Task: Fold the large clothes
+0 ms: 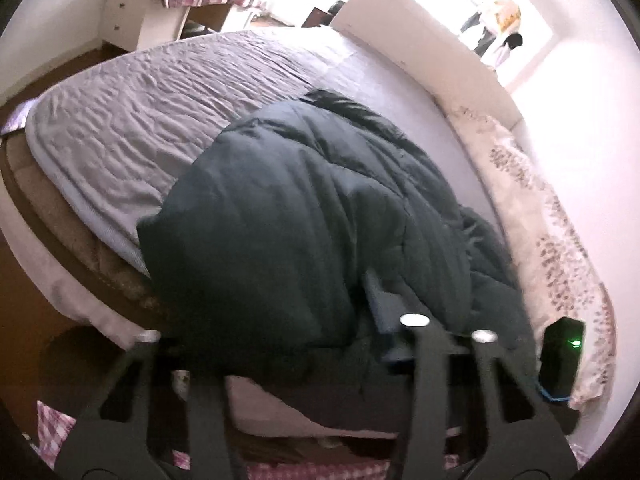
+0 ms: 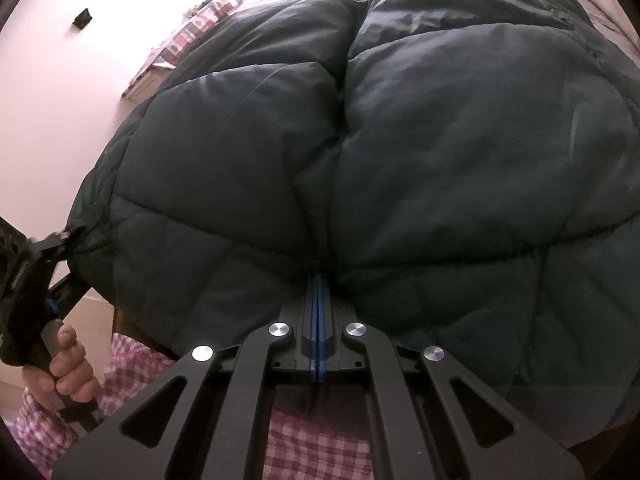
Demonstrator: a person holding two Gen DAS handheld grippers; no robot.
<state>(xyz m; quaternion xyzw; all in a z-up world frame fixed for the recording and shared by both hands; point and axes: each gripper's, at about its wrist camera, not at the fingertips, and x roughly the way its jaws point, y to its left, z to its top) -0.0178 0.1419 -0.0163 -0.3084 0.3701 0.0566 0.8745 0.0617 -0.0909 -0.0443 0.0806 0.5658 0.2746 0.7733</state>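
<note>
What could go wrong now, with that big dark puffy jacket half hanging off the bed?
1. The jacket droops over the bed's edge; if a grip fails, it could slide to the floor.
2. The right gripper pinches only a thin fold near the hem, and slick padded fabric may pull free.
3. The left gripper holds just the side edge, so the fold may turn out lopsided.

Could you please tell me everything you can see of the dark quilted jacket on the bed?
The jacket is dark green, puffy and stitched into padded panels, of smooth, slightly shiny fabric. It lies bunched on the grey bedspread, its near edge hanging over the side of the bed. The right gripper has its jaws shut on a fold at that edge; the left gripper meets its far left corner.
</note>
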